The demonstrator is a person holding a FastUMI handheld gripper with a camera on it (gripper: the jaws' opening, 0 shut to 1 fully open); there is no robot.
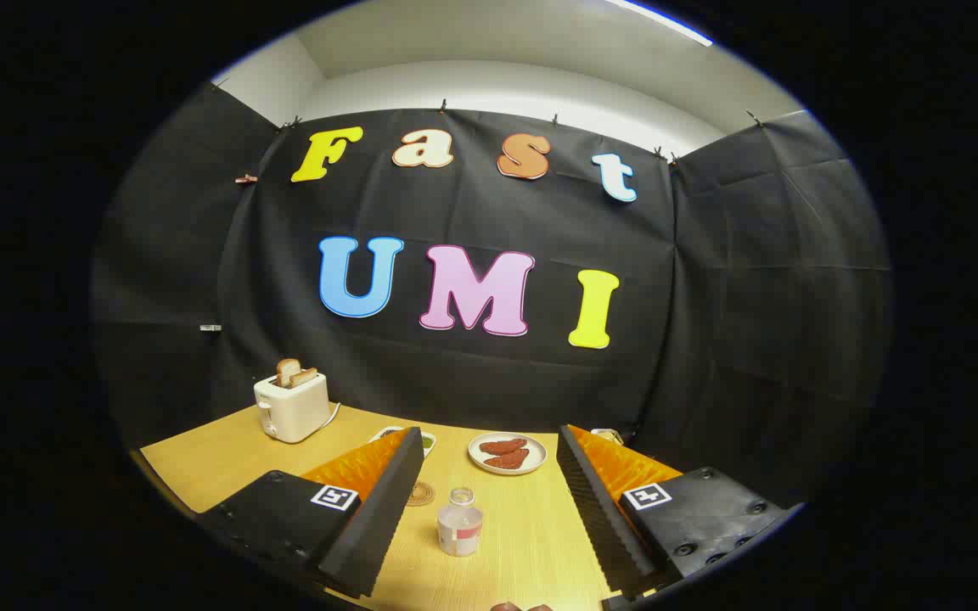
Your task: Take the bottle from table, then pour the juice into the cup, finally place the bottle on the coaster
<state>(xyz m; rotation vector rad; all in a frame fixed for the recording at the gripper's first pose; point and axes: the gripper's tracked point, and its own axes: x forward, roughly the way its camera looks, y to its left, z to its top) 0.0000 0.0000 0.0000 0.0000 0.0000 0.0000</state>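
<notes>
Bottle (459, 532) between gripper (489, 496) fingers, plate (507, 453) beyond, toaster (290, 408) far left.

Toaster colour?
Cream-white toaster, seen in the gripper view, beyond the open tongs.

The gripper-mounted fisheye looks forward and slightly down along both fingers (404, 492), low over the table (217, 467), facing the booth's back wall.

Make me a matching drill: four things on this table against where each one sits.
Things:
1. bottle
2. toaster
3. plate
4. coaster

Places:
A. far corner of the table, bread in it
B. between the open hand-held gripper's fingers
C. beyond the bottle, food on it
D. beside the left finger, partly hidden

Pairs: 1-B, 2-A, 3-C, 4-D
</notes>
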